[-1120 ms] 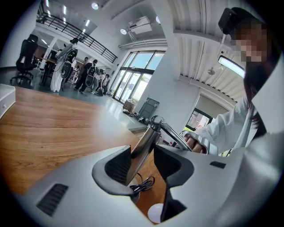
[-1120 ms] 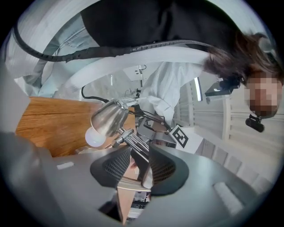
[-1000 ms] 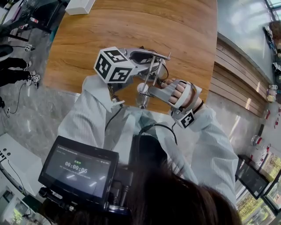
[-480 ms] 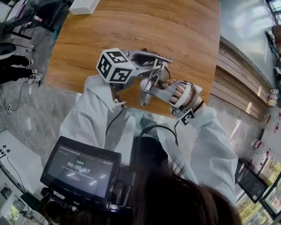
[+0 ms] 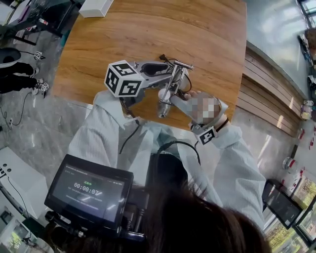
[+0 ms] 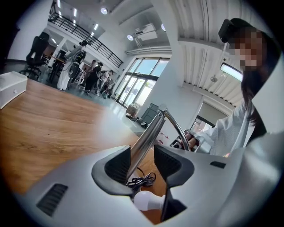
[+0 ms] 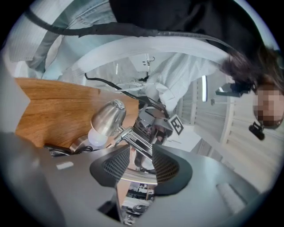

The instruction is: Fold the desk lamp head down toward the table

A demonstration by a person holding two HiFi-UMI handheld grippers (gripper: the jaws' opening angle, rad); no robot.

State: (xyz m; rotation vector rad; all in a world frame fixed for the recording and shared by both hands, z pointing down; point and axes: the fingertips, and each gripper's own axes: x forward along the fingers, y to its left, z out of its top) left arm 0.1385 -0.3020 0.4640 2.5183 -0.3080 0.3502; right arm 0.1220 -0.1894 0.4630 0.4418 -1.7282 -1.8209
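A chrome desk lamp point(image 5: 176, 79) stands near the front edge of the wooden table point(image 5: 148, 29). Its thin arm point(image 6: 148, 137) rises between the jaws of my left gripper point(image 6: 142, 162), which is shut on it. The white bulb point(image 6: 148, 200) and a bundled black cable point(image 6: 141, 179) show just below those jaws. My right gripper point(image 7: 141, 166) is shut on a chrome part of the lamp's arm near the head. The metal shade point(image 7: 106, 117) and bulb point(image 7: 96, 137) hang tilted down to its left. In the head view the left gripper point(image 5: 170, 74) and right gripper point(image 5: 173, 99) meet at the lamp.
A white box point(image 5: 91, 6) lies at the table's far left corner. The table's front edge runs just under the lamp, by the person's sleeves. A small monitor point(image 5: 89, 190) sits low in the head view. Grey floor lies left of the table.
The left gripper's marker cube has turned and shifted slightly left. Both grippers stay clamped on the lamp, whose pose looks nearly the same.
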